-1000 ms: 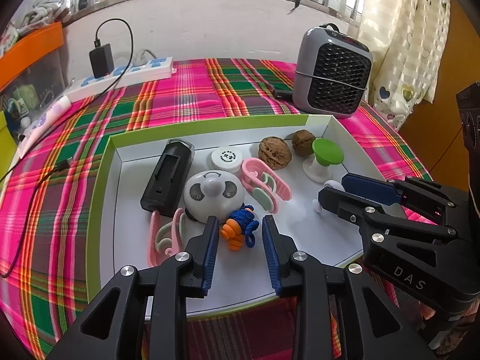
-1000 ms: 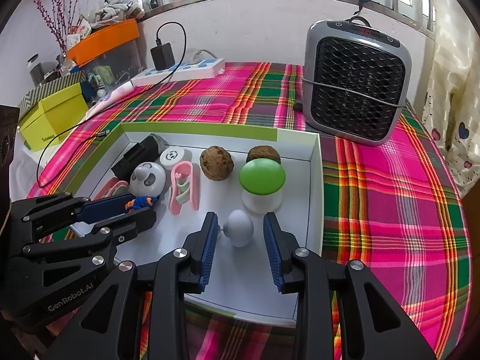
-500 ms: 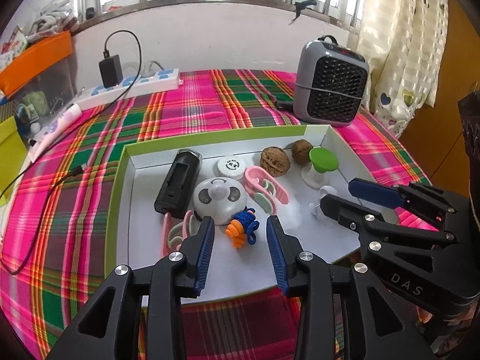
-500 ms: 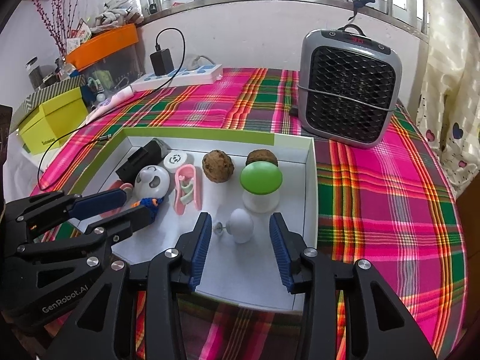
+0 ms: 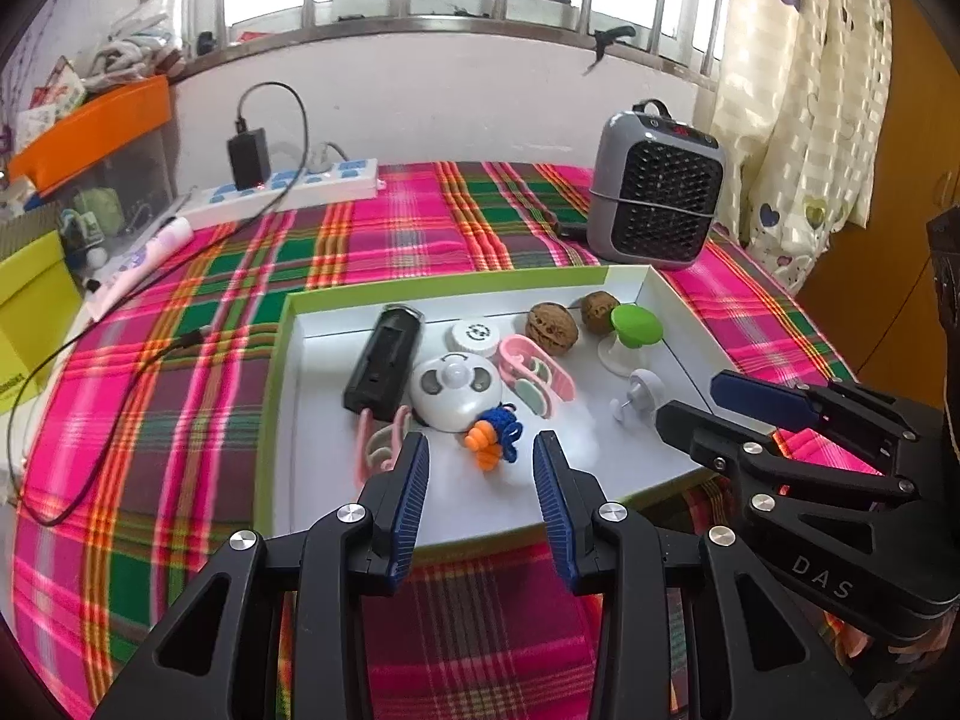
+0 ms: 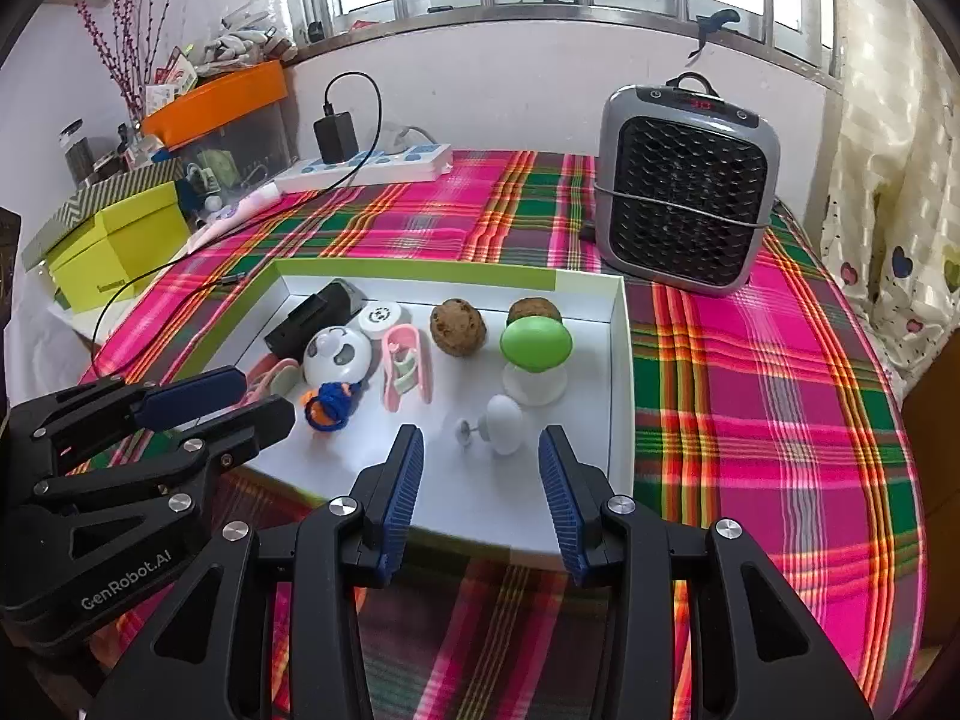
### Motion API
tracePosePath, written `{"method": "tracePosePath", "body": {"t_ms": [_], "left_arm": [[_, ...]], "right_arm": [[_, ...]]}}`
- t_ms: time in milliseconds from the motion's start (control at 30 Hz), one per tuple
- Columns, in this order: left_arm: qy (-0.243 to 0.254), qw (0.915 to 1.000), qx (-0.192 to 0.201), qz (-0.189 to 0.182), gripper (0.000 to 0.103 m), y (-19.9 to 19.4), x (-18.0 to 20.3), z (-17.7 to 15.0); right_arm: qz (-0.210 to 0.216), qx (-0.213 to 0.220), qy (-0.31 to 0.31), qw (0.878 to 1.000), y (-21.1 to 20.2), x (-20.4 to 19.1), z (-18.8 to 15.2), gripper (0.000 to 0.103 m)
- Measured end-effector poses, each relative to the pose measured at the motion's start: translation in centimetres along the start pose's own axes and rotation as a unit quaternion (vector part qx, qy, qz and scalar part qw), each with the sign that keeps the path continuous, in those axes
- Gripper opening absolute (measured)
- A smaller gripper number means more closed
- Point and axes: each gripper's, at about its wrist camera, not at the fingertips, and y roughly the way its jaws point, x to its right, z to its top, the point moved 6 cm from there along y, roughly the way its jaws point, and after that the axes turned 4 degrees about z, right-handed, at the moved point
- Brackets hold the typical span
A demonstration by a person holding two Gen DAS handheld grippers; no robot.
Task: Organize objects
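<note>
A white tray with a green rim point(image 5: 273, 420) point(image 6: 621, 372) lies on the plaid cloth and holds several small things. A blue and orange knitted toy point(image 5: 495, 438) point(image 6: 327, 408) lies near the tray's front. My left gripper point(image 5: 480, 441) point(image 6: 267, 393) hovers open just behind it, gripping nothing. A white knob with a pin point(image 6: 503, 417) point(image 5: 642, 393) lies at the front right. My right gripper point(image 6: 480, 432) point(image 5: 690, 399) stands open behind it, empty. Also in the tray are a black device point(image 5: 384, 363), a round white gadget point(image 5: 456, 387), pink clips point(image 5: 534, 372), two walnuts point(image 6: 458, 327) and a green-capped stand point(image 6: 536, 348).
A grey heater point(image 6: 684, 192) stands behind the tray at the right. A power strip with a black charger point(image 5: 282, 189) and its cable lie at the back left. A yellow-green box point(image 6: 114, 246) and an orange bin point(image 6: 222, 99) sit at the left. A curtain point(image 5: 798, 90) hangs at the right.
Both grippers have drawn back and risen from the tray, and their jaws have widened. The knitted toy and the white knob stay lying in the tray.
</note>
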Motion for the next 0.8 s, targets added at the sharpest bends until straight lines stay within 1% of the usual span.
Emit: {"method": "tracePosePath", "body": {"t_ms": [67,233,300,400,533,633,700,767,800], "left_arm": [[0.003,0.9999,0.009,0.009,0.034,-0.8,-0.1,-0.1],[-0.005,0.9998,0.014,0.01,0.034,-2.2,-0.5,-0.8],[-0.003,0.9997,0.018,0.019,0.034,-2.8,-0.6,-1.2],[-0.013,0.9996,0.016,0.019,0.034,-3.3,-0.9,-1.9],[-0.02,0.9991,0.022,0.032,0.034,-4.3,-1.4,-2.9],[-0.024,0.9989,0.019,0.036,0.035,-4.6,-1.5,-3.8],[-0.021,0.9984,0.02,0.049,0.035,-4.7,-1.6,-4.5],[-0.022,0.9983,0.012,0.052,0.035,-4.6,-1.6,-5.1],[-0.023,0.9985,0.006,0.05,0.035,-4.5,-1.5,-5.5]], "right_arm": [[0.001,0.004,0.002,1.0,-0.4,-0.3,-0.1,0.041],[0.001,0.013,-0.001,1.0,-1.7,-1.2,-0.7,0.041],[0.001,0.013,-0.002,1.0,-2.0,-1.5,-1.0,0.041],[-0.003,0.012,-0.002,1.0,-2.5,-2.1,-1.7,0.041],[-0.007,0.013,0.0,1.0,-3.0,-2.3,-2.5,0.042],[-0.01,0.009,0.004,1.0,-3.1,-2.5,-3.1,0.042],[-0.012,0.007,0.005,1.0,-3.2,-2.6,-3.7,0.043],[-0.014,0.001,0.006,1.0,-3.1,-2.6,-4.3,0.051],[-0.015,-0.002,0.008,1.0,-3.1,-2.6,-4.6,0.051]]}}
